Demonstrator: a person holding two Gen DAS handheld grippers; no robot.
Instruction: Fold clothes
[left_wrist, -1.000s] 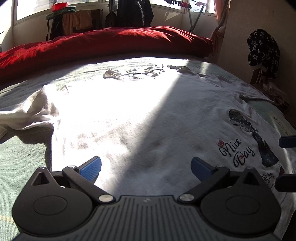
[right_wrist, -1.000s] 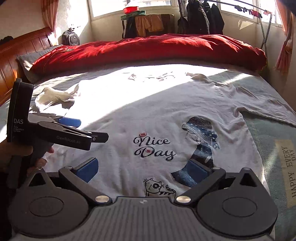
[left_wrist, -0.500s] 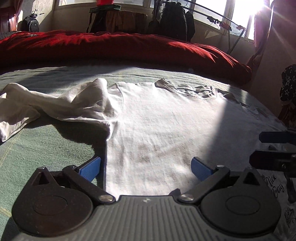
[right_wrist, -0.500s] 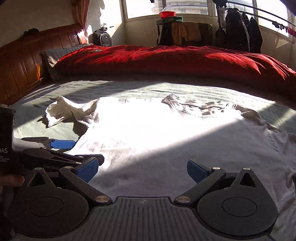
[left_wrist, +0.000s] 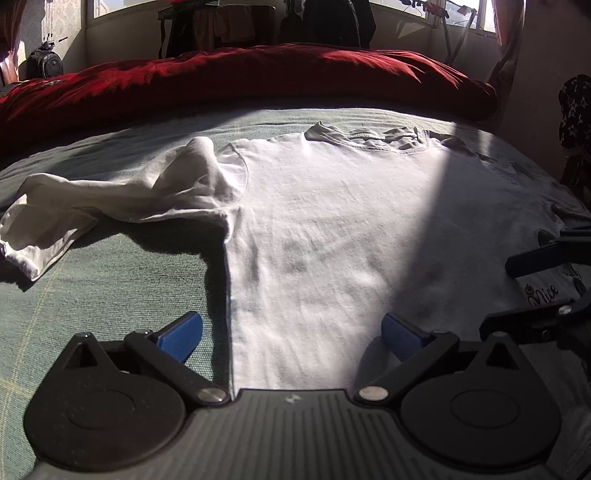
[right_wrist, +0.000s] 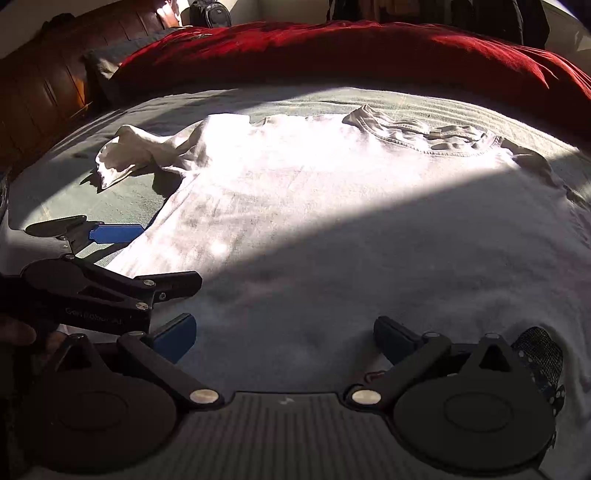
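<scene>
We are hovering both grippers, left gripper (left_wrist: 291, 332) and right gripper (right_wrist: 284, 334), spread wide and empty, over the T-shirt (left_wrist: 332, 229) hem; pinching one layer risks dragging it askew, its crumpled sleeve (left_wrist: 110, 195) bunching.

The white T-shirt (left_wrist: 325, 229) was soft matt knit cotton, its collar stitched. The green bedspread (left_wrist: 110, 280) below looked coarsely woven. At upper frame, the red duvet (left_wrist: 258, 74) showed a faint sheen. At upper left in the right wrist view, the headboard (right_wrist: 40, 92) was polished wood.
</scene>
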